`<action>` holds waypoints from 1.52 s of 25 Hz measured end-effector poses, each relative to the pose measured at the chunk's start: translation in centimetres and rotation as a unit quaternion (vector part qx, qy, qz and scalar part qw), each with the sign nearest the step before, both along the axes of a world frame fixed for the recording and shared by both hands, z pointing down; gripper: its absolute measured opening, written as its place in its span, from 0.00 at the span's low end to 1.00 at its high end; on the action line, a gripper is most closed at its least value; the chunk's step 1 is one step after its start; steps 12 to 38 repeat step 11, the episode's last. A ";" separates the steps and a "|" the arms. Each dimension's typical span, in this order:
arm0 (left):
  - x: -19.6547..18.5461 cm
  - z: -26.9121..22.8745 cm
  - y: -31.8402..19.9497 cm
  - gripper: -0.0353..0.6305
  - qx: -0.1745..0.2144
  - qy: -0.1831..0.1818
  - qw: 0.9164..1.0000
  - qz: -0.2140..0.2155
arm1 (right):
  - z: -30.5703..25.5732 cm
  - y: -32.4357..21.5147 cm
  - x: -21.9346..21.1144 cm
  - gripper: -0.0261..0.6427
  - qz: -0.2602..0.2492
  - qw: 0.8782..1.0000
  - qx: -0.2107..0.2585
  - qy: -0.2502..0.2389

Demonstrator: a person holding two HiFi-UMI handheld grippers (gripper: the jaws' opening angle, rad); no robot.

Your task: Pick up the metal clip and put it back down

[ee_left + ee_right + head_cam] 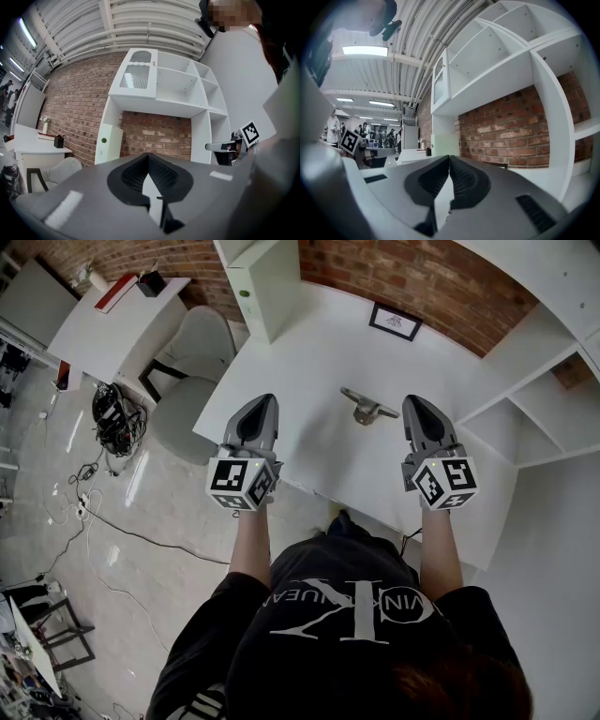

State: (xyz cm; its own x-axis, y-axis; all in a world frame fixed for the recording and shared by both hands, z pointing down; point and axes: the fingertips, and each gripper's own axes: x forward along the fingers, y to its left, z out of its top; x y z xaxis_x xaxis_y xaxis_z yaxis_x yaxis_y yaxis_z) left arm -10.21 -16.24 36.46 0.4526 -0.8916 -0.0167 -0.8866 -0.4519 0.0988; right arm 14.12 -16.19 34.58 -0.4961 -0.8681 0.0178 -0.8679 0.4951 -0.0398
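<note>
A metal clip point(367, 407) lies on the white desk point(309, 352) between the left gripper point(262, 401) and the right gripper point(416, 401). Both hover level, jaws pressed together, holding nothing.

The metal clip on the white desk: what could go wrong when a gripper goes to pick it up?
The right gripper and left gripper have their fingers together; if not opened first, they could push the metal clip away. The clip lies low on the smooth desk, so fingers may slip off.
</note>
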 end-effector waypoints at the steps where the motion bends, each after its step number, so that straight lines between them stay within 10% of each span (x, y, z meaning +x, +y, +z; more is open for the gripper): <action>1: 0.0 0.1 0.0 0.06 0.000 0.000 1.000 0.000 | 0.0 0.0 0.0 0.06 -0.001 1.000 0.000 -0.001; 38: 0.2 0.2 0.1 0.06 -0.002 0.001 1.000 0.000 | 0.3 0.2 0.2 0.06 -0.003 1.000 -0.002 -0.007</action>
